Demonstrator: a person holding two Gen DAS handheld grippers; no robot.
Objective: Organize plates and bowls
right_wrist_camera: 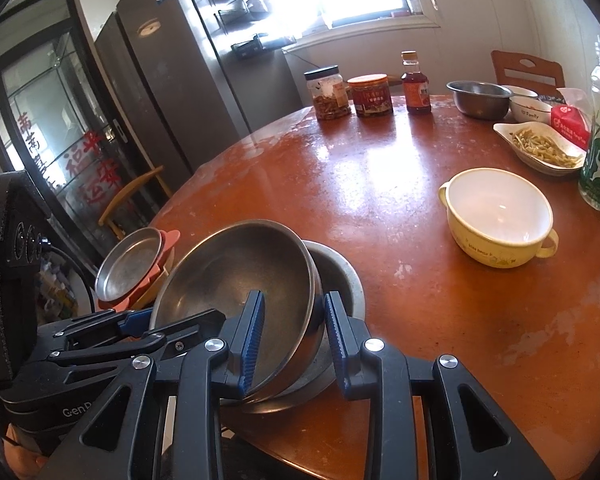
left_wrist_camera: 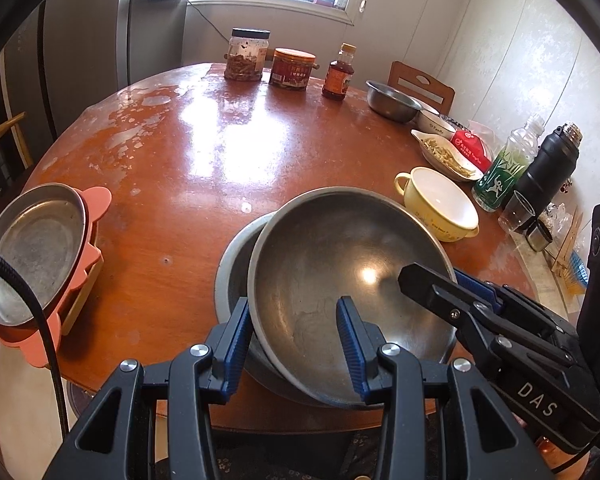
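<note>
A large steel bowl (left_wrist_camera: 340,248) (right_wrist_camera: 240,264) hangs tilted over a second steel bowl (left_wrist_camera: 232,264) (right_wrist_camera: 340,276) that rests on the round brown table (left_wrist_camera: 180,160) near its front edge. My left gripper (left_wrist_camera: 294,344) (right_wrist_camera: 168,318) is shut on the tilted bowl's left wall, one pad outside and one inside. My right gripper (right_wrist_camera: 294,340) (left_wrist_camera: 436,280) is shut on its right wall in the same way. A steel plate (left_wrist_camera: 32,248) (right_wrist_camera: 128,268) lies on a pink plate (left_wrist_camera: 96,204) at the left edge. A yellow two-handled bowl (left_wrist_camera: 440,200) (right_wrist_camera: 500,216) stands empty to the right.
At the back stand two jars (left_wrist_camera: 248,56) and a sauce bottle (left_wrist_camera: 338,74). Along the right side are a small steel bowl (left_wrist_camera: 392,100), a white dish of food (left_wrist_camera: 448,156), a green bottle (left_wrist_camera: 500,172), a black flask (left_wrist_camera: 548,168) and glass cups (left_wrist_camera: 516,212). Chairs ring the table.
</note>
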